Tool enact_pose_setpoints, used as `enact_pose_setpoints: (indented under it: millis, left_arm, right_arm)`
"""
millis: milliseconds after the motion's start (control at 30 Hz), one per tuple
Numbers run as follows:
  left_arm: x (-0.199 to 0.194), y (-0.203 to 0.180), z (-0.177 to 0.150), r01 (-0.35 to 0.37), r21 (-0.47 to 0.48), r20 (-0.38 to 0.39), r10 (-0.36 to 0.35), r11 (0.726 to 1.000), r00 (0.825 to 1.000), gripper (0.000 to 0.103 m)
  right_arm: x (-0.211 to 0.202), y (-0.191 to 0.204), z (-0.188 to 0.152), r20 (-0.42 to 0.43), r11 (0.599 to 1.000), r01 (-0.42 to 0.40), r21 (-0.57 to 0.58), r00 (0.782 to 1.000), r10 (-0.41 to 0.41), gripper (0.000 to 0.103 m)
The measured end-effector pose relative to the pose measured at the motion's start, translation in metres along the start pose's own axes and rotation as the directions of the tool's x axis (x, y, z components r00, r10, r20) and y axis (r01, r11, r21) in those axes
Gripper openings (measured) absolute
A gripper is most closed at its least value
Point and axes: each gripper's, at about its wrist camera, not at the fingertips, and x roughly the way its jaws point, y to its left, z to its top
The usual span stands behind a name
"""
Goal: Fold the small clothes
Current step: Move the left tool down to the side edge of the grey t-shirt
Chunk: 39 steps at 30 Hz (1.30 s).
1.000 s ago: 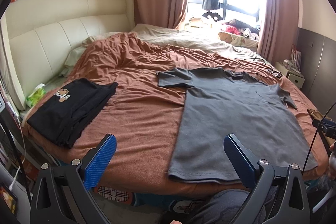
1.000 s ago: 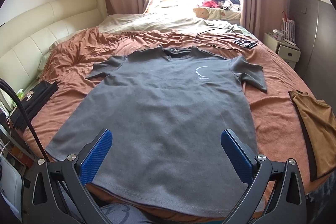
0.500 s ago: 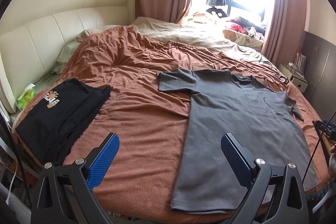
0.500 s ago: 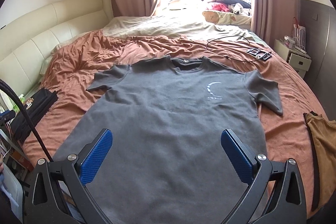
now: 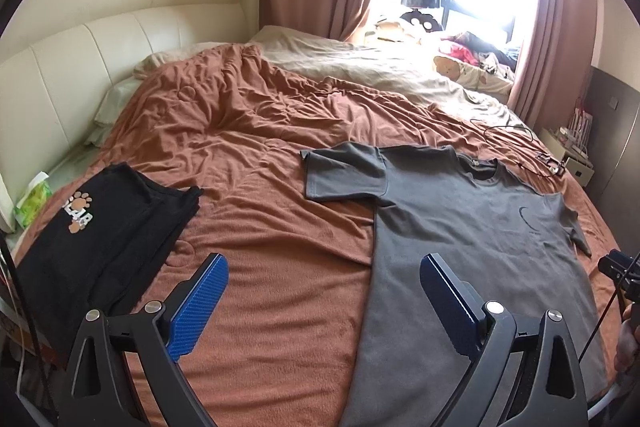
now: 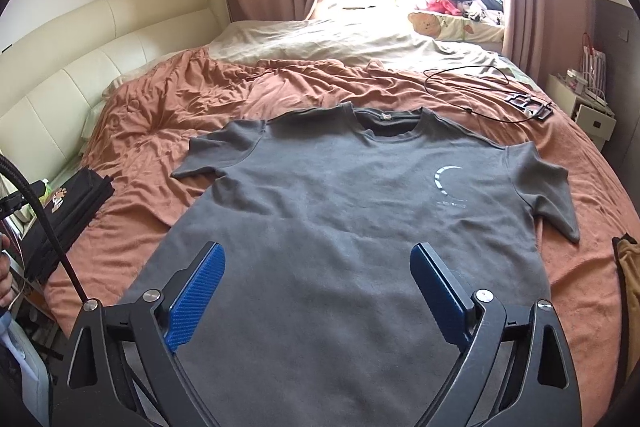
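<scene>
A grey T-shirt (image 6: 360, 211) lies spread flat, front up, on the brown bedspread (image 6: 168, 115); it also shows in the left wrist view (image 5: 472, 251). My right gripper (image 6: 316, 291) is open and empty above the shirt's lower middle. My left gripper (image 5: 320, 303) is open and empty above the bedspread (image 5: 260, 187), straddling the shirt's left side edge. A folded black garment (image 5: 100, 231) with a paw print lies at the bed's left edge, and shows in the right wrist view (image 6: 68, 211).
A brown garment (image 6: 628, 279) lies at the bed's right edge. A black cable and a small frame (image 6: 528, 105) lie beyond the shirt's right shoulder. A cream headboard (image 5: 100, 39) runs along the left. A nightstand (image 6: 588, 107) stands at right.
Both grippers have moved forward over the bed toward the shirt's upper part; the bed's near edge has dropped out of view. Both stay open.
</scene>
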Motion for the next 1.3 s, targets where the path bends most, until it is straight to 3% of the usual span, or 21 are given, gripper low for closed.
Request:
enact_pose_setpoints:
  millis: [300, 433, 667, 867, 1133, 1300]
  left_arm:
    - [0.036, -0.005, 0.030, 0.012, 0.047, -0.036, -0.011, 0.999, 0.999, 0.095]
    - [0.058, -0.006, 0.044, 0.043, 0.030, -0.074, -0.041, 0.999, 0.996, 0.085]
    - [0.111, -0.008, 0.064, 0.076, 0.015, -0.143, -0.073, 0.997, 0.987, 0.079]
    - [0.163, 0.003, 0.081, 0.082, -0.021, -0.203, -0.085, 0.996, 0.976, 0.072]
    - [0.232, 0.017, 0.112, 0.098, -0.069, -0.236, -0.112, 0.993, 0.965, 0.072]
    - [0.282, 0.025, 0.119, 0.085, -0.106, -0.269, -0.111, 0.991, 0.957, 0.072]
  right_arm:
    - [0.035, 0.002, 0.024, -0.023, 0.999, -0.004, -0.041, 1.000, 0.003, 0.093]
    - [0.052, -0.002, 0.033, -0.038, 1.000, -0.023, -0.018, 0.999, 0.023, 0.092]
    - [0.098, -0.007, 0.052, -0.103, 0.998, -0.063, 0.022, 0.993, 0.064, 0.070]
    - [0.143, -0.008, 0.074, -0.130, 0.994, -0.085, 0.063, 0.987, 0.093, 0.067]
    - [0.210, -0.003, 0.100, -0.162, 0.986, -0.133, 0.104, 0.975, 0.149, 0.065]
    - [0.253, 0.000, 0.110, -0.197, 0.984, -0.135, 0.116, 0.968, 0.156, 0.056]
